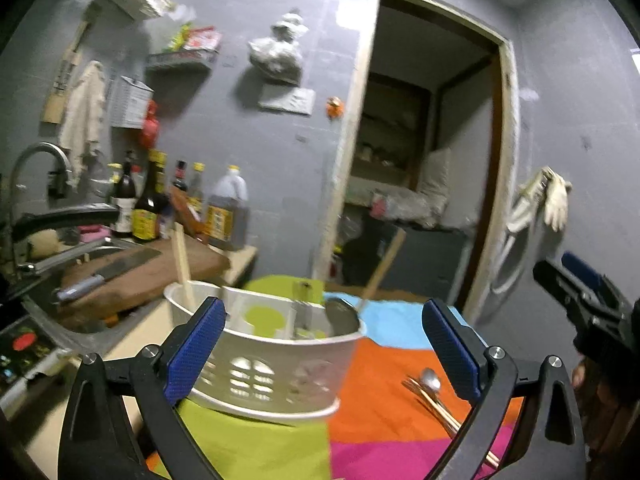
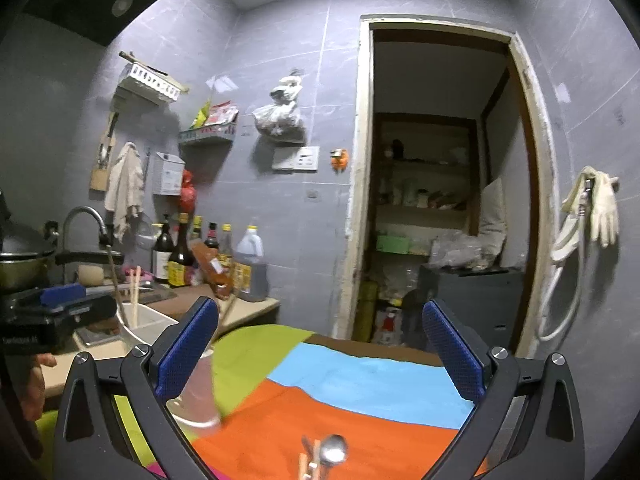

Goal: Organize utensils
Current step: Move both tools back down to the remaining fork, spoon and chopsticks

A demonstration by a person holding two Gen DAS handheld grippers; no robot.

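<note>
Left wrist view: the left hand-held gripper (image 1: 322, 354) hangs with its blue-padded jaws spread wide and empty, the left pad overlapping the near rim of a white perforated plastic utensil caddy (image 1: 276, 364) that stands on the table covered by a green, orange, blue and pink patchwork cloth (image 1: 384, 396). Whether the pad touches the caddy I cannot tell. The caddy already holds pale wooden chopsticks (image 1: 182, 270) in its left compartment, a metal fork (image 1: 302, 308) near the middle and a metal ladle with a wooden handle (image 1: 352, 308) at the right. Just right of it, loose on the cloth, lie a steel spoon (image 1: 430, 382) and a few more wooden chopsticks (image 1: 436, 410).

Sorting looks well under way; the loose pieces remain. The next move would likely be one gripper lowering over the spoon, closing on its thin handle and carrying it to a compartment.

The right wrist view shows the right hand-held gripper (image 2: 320, 350) equally wide and empty, with the spoon directly below and near. It hides the caddy's contents but shows the left gripper's body at the far left.
</note>
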